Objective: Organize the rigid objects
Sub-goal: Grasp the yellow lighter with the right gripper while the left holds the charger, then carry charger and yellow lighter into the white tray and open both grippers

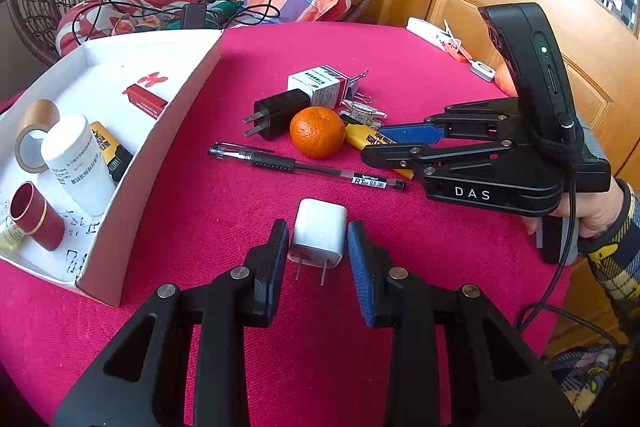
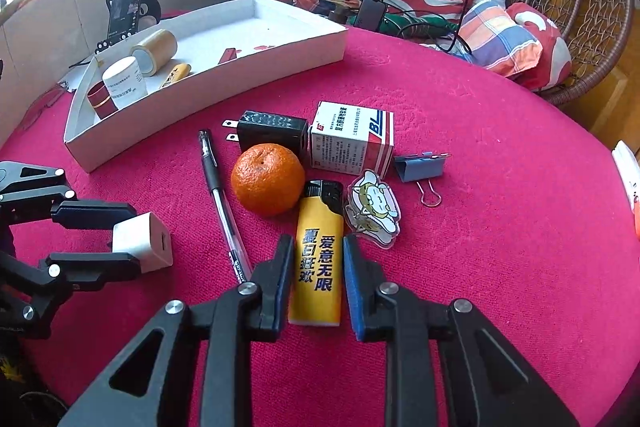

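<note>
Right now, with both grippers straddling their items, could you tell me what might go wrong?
1. The left gripper brackets the white charger near its prongs; closing there could tip it.
2. The lighter between the right gripper fingers touches the orange, which might roll when it lifts.

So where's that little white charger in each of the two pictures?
Left wrist view: the white charger sits low in the centre, between the left gripper fingers, prongs toward the camera.
Right wrist view: it is at the left edge, between the same gripper's fingers, seen from the side.
Shared landmark: the orange, beside the pen in both.
</note>
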`<control>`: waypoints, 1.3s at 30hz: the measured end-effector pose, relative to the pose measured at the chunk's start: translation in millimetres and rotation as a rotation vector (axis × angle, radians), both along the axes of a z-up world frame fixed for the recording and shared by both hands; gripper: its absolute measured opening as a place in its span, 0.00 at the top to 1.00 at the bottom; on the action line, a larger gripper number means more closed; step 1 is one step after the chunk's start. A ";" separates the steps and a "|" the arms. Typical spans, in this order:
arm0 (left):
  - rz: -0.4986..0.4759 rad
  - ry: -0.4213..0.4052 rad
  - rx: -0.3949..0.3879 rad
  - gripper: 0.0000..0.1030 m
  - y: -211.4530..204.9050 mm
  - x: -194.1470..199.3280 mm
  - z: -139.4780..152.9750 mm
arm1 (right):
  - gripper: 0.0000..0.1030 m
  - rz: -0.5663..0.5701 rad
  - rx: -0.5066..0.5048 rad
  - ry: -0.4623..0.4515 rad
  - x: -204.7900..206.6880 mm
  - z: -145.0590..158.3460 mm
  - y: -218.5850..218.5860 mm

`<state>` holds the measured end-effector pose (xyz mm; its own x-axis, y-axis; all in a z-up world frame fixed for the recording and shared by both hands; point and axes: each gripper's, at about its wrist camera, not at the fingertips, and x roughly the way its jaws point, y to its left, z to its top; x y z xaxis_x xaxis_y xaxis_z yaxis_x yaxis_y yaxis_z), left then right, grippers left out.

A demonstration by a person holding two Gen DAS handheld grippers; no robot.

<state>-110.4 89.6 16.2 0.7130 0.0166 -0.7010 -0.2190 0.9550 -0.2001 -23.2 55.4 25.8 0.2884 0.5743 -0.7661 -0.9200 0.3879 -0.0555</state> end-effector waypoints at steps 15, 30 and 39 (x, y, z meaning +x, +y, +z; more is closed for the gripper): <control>0.044 -0.110 -0.006 0.79 12.2 -18.3 28.7 | 0.78 -0.094 0.275 0.026 -8.0 69.9 -45.2; 0.051 -0.080 -0.028 0.54 16.6 -16.7 25.8 | 0.78 -0.102 0.351 0.042 -13.4 82.8 -51.1; -0.064 0.063 0.037 0.74 -15.1 16.3 -5.5 | 0.78 -0.104 0.379 0.068 -12.2 82.9 -55.1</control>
